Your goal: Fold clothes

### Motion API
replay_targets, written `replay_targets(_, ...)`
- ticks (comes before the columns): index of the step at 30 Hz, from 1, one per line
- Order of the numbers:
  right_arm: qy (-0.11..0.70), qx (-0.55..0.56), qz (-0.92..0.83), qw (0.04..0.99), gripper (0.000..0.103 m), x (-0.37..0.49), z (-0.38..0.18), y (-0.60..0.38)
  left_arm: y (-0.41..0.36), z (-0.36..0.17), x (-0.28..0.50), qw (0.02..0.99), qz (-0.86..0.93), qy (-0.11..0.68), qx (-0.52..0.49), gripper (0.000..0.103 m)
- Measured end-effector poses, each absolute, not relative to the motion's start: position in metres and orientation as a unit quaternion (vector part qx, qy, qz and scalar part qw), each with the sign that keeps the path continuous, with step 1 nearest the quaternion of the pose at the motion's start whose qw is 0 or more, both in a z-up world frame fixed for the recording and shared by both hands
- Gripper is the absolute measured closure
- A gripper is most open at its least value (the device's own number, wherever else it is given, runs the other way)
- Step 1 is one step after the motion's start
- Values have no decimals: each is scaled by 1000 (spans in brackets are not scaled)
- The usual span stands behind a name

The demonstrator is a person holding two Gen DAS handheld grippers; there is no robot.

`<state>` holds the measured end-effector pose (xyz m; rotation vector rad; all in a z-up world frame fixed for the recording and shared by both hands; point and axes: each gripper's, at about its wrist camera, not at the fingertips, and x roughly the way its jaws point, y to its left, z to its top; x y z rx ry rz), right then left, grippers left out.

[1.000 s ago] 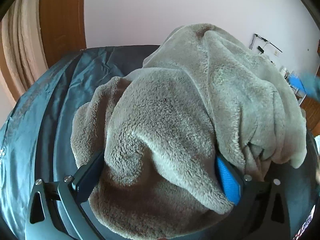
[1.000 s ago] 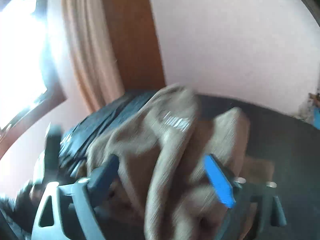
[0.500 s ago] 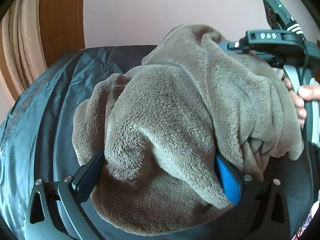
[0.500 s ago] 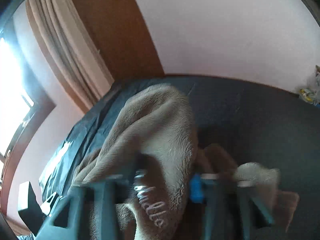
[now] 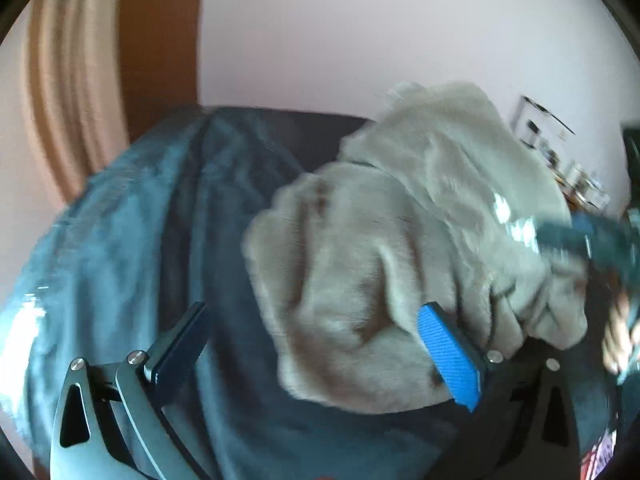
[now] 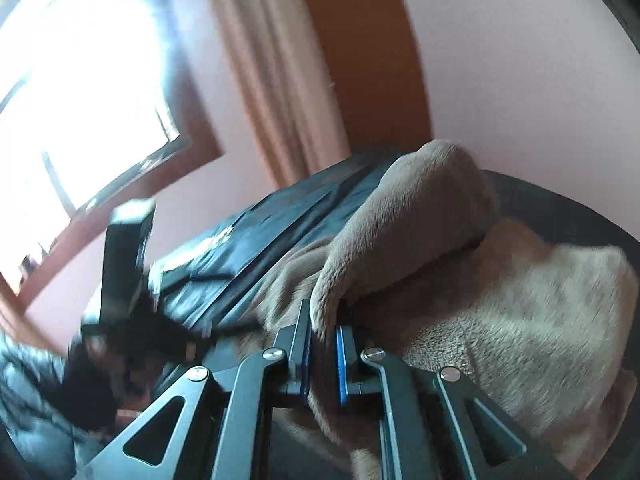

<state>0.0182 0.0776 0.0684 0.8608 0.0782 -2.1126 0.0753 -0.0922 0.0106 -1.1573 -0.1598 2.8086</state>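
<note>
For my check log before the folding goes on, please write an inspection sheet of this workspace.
Surface: dark blue-grey bed cover, creased.
Job's things: one grey-brown fleece garment, bunched, unfolded.
Clutter: small items on a far shelf, too blurred to name.
Grippers: left gripper open, fleece against its blue pad; right gripper shut on a fleece fold.
Cables: nothing seen.
Surroundings: pale wall, beige curtain, bright window.

Bare dark sheet [image 5: 132, 248] lay open on the left side of the left wrist view, w/ room to pass. The fleece garment [image 5: 400, 240] heaped up blocked centre and right. The right claw [image 6: 323, 344], jaws pinched tight on a fleece fold, crowded that side. Curtain [image 6: 276, 80] and wall [image 5: 360, 32] closed off the far edge; clutter at far right too blurred to tell.
</note>
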Motion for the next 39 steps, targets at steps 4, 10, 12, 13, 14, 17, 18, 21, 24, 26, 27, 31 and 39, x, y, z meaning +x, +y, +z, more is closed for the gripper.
replay_targets(4, 31, 353, -837, 417, 92, 21, 47, 67, -110, 24, 83, 26, 929, -64, -364, 0)
replay_targets(10, -8, 371, -835, 406, 92, 31, 31, 99, -104, 51, 81, 47, 938, -73, -336, 0)
replay_targets(12, -6, 372, -835, 404, 92, 37, 28, 100, -93, 63, 78, 69, 943, -65, -320, 0)
replay_targets(13, -5, 373, -836, 404, 92, 39, 24, 97, -87, 68, 75, 77, 945, -60, -313, 0)
replay_targets(14, -6, 373, -836, 403, 92, 38, 17, 88, -80, 73, 72, 84, 947, -55, -307, 0)
replay_targets(17, -8, 372, -837, 400, 92, 36, 6, 74, -62, 81, 58, 103, 946, -44, -306, 0)
replay_targets(18, -11, 372, -838, 399, 92, 37, 4, 73, -57, 81, 54, 109, 944, -43, -309, 0)
replay_targets(21, -15, 370, -840, 397, 92, 39, -2, 75, -43, 79, 40, 125, 938, -40, -320, 0)
replay_targets(24, -10, 367, -842, 395, 92, 43, -3, 82, -37, 61, 31, 122, 929, -46, -347, 0)
replay_targets(26, -3, 367, -843, 393, 92, 43, -1, 84, -34, 43, 23, 120, 918, -51, -375, 0)
replay_targets(27, 1, 368, -843, 392, 92, 43, 1, 86, -34, 34, 19, 120, 912, -54, -389, 0)
replay_targets(31, 18, 371, -846, 383, 92, 46, 18, 101, -37, 9, 12, 131, 900, -83, -408, 1)
replay_targets(39, -7, 313, -896, 316, 92, 29, 87, 143, -39, -4, 27, 148, 905, -91, -387, 1)
